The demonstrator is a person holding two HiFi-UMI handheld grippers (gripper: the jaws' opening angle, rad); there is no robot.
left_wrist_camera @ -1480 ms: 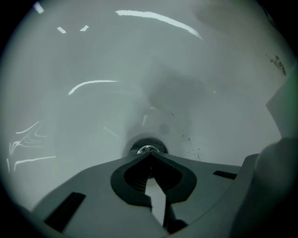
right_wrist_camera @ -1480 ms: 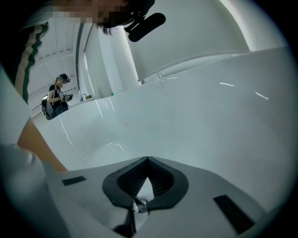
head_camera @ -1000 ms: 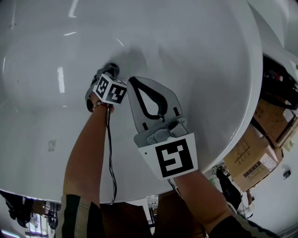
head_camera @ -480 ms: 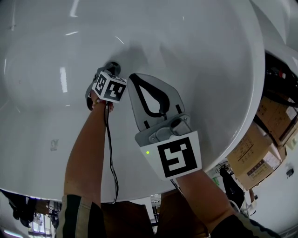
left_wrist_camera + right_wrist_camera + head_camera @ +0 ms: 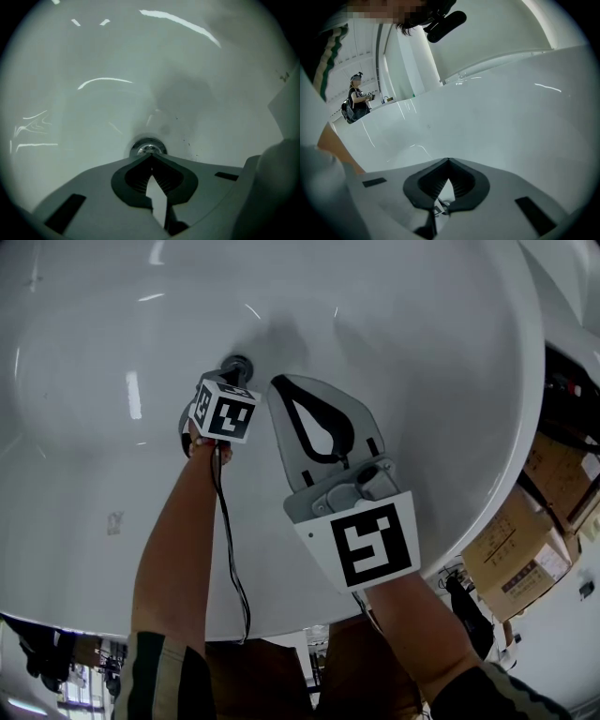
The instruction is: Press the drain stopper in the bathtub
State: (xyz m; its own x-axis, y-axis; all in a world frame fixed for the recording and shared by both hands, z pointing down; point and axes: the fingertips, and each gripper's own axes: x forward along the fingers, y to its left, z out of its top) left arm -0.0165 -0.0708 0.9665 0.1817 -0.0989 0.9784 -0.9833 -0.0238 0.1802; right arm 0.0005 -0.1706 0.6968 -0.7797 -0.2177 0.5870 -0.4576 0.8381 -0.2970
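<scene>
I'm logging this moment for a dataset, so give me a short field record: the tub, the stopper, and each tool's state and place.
bathtub: white, glossy
drain stopper: round, chrome, set in the tub floor
left tool: jaws together, nothing between them, tips at the stopper's near edge; contact unclear
right tool: jaws together, nothing between them, held over the tub beside the left tool, away from the stopper

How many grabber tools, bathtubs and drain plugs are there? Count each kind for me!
grippers: 2, the left gripper and the right gripper
bathtub: 1
drain stopper: 1
Total: 4
</scene>
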